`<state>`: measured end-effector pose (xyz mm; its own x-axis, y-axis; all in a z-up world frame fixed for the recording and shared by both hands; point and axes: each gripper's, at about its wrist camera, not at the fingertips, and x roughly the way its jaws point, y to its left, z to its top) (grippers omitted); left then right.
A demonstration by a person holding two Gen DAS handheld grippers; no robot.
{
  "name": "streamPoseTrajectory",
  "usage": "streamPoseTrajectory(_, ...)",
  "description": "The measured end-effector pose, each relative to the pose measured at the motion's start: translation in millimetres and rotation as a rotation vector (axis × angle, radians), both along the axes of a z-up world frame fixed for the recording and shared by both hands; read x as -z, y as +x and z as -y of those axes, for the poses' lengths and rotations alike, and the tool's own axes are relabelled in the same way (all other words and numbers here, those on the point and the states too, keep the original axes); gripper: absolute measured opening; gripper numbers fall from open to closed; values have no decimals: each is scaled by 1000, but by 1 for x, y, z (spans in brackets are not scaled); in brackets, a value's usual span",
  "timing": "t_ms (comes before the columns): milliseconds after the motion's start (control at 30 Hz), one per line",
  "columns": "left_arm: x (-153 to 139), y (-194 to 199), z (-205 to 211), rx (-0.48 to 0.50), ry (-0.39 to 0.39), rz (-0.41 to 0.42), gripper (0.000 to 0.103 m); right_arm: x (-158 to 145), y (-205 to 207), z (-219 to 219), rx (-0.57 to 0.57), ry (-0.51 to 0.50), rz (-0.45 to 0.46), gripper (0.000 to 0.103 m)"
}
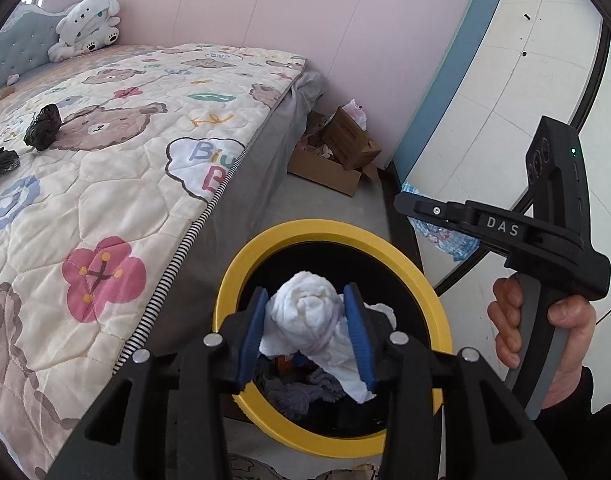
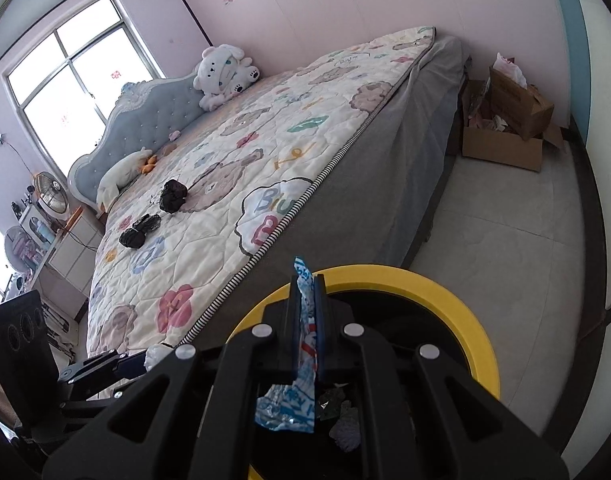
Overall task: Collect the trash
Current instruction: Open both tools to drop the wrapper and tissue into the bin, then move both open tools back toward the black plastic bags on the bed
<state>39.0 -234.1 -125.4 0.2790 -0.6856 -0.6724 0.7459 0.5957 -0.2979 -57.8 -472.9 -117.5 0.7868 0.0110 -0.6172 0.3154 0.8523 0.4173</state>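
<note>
My left gripper (image 1: 307, 304) is shut on a crumpled white tissue (image 1: 305, 320) and holds it over the yellow-rimmed trash bin (image 1: 241, 264). The bin has several pieces of trash inside. My right gripper (image 2: 306, 284) is shut on a blue and white plastic wrapper (image 2: 293, 404), which hangs over the same bin (image 2: 445, 292). The right gripper also shows in the left wrist view (image 1: 401, 202) beyond the bin's right side, with the wrapper (image 1: 445, 236) below it. Two crumpled black bags (image 2: 172, 196) (image 2: 139, 230) lie on the bed.
The bed with a cartoon quilt (image 2: 241, 168) stands left of the bin; its grey side (image 1: 241, 208) is close to the rim. A white plush toy (image 2: 225, 74) sits by the headboard. Cardboard boxes with scraps (image 2: 505, 128) stand at the wall past the bed's foot.
</note>
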Motion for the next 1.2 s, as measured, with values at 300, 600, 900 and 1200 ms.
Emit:
streamPoseTrajectory(300,-2,-2,-1,10,-15,-1,46,0,-3,7,34,12,-2,21)
streamPoseTrajectory(600,-8,2,-13,-29,-59,2,63,-4,-6,18,96,19,9,38)
streamPoseTrajectory(900,-19,19,-32,-120,-102,47,83,-10,6,17,113,-16,29,66)
streamPoseTrajectory(1200,-43,63,-85,-321,-125,129,94,-20,62,1,58,-51,50,85)
